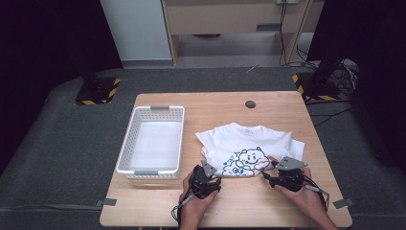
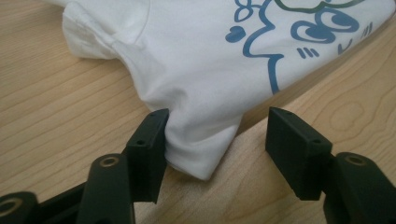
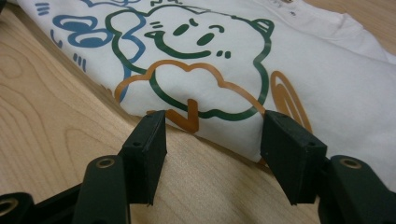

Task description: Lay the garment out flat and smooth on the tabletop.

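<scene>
Leftmost, white slotted basket (image 1: 151,140) stood empty on the wooden table (image 1: 287,103), just beside and left of the folded white T-shirt (image 1: 249,146), cartoon print up, near hem toward the person. Left gripper (image 1: 205,178) sat at the shirt's near-left corner (image 2: 198,154); jaws parted, corner between them, one pad (image 2: 152,140) brushing cloth, the other standing off, nothing pinched yet. Risk there, as judged: closing on the top layer alone, so the fold would peel open on lifting, or the corner slipping out sideways from so shallow a bite. Right gripper (image 1: 283,178) lay low at the near-right hem (image 3: 219,128), jaws likewise parted, straddling the edge without clamping. Risk: pads skating over the cloth and catching wood, or pushing the hem back into a wrinkle. Uneven timing between the two grips likely to skew the shirt, dragging it toward one side.
</scene>
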The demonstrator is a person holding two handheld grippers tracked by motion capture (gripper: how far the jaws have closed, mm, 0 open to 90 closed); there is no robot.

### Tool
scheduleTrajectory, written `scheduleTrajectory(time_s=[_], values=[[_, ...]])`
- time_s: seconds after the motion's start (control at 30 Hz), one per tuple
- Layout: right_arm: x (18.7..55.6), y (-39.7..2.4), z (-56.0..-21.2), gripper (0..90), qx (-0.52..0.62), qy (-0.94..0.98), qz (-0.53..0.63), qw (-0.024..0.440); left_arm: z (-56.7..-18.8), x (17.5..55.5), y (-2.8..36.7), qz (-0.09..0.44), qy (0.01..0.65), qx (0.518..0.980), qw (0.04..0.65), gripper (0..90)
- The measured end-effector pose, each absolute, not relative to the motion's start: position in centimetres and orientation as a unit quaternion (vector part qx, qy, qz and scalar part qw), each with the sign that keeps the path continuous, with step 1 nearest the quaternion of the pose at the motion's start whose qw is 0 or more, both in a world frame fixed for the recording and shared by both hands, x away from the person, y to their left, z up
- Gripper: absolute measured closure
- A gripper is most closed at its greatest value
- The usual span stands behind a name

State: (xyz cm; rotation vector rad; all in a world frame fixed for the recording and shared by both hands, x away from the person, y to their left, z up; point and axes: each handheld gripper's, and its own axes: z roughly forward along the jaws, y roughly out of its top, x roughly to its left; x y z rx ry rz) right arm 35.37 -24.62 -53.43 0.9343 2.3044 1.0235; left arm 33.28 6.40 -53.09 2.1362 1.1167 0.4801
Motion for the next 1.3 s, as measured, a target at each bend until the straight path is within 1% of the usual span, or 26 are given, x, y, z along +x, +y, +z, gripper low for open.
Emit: scheduleTrajectory(time_s=[0.1,0.13,0.27,0.43,0.53,0.6,0.7,0.87,1.07,1.3], values=[[35.7,-24.3,-53.8,43.9,0.334,0.839,0.366,0.223,-53.1,33.4,6.4,0.185,0.431,0.815,0.341,47.2],[35.8,-24.3,-53.8,46.2,0.335,0.839,0.367,0.220,-53.1,33.3,6.4,0.185,0.431,0.814,0.342,49.6],[36.3,-23.8,-53.6,60.2,0.335,0.843,0.364,0.212,-53.2,33.4,6.6,0.187,0.431,0.812,0.346,59.9],[36.8,-23.0,-53.6,80.1,0.336,0.845,0.362,0.206,-53.2,33.7,6.8,0.184,0.430,0.811,0.352,72.5],[37.0,-22.9,-53.6,86.5,0.337,0.844,0.362,0.206,-53.1,33.9,6.9,0.182,0.426,0.814,0.351,78.6],[37.0,-23.0,-53.6,87.4,0.340,0.843,0.364,0.202,-53.1,33.9,6.9,0.182,0.424,0.814,0.351,81.4],[37.1,-23.2,-53.5,88.3,0.343,0.842,0.366,0.196,-53.0,33.9,6.7,0.182,0.423,0.815,0.353,83.2],[36.8,-23.4,-53.0,88.7,0.342,0.841,0.373,0.193,-52.1,33.6,6.8,0.183,0.418,0.813,0.361,84.1],[36.1,-24.2,-51.0,88.8,0.339,0.833,0.392,0.193,-50.3,33.0,6.9,0.188,0.413,0.808,0.375,84.1],[35.4,-25.5,-48.0,89.1,0.335,0.831,0.406,0.180,-48.0,32.3,6.4,0.189,0.394,0.812,0.387,84.6]])
